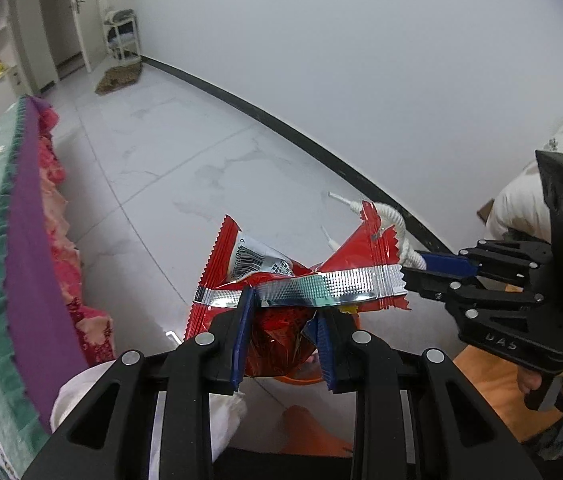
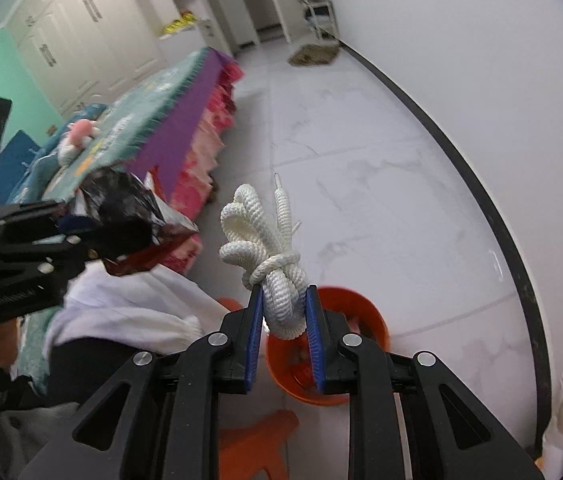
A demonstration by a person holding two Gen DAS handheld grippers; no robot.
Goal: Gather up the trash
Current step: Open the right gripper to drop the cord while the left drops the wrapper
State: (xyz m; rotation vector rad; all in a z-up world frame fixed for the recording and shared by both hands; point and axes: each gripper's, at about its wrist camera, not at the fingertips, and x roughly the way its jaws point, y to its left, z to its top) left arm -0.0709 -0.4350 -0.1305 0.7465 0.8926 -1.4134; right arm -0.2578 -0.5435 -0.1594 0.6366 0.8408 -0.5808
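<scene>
My left gripper is shut on a crumpled red snack wrapper with a silver seal strip, held in the air. My right gripper is shut on a knotted bundle of white rope. In the left wrist view the right gripper reaches in from the right, with the rope behind the wrapper. In the right wrist view the left gripper holds the wrapper at the left. An orange bin stands on the floor below the right gripper; it peeks out under the wrapper.
A bed with a teal cover and purple, pink-frilled edge lies to the left. A person's white sleeve is beside it. The white tiled floor runs to a wall with a black skirting. An orange stool stands near the bin.
</scene>
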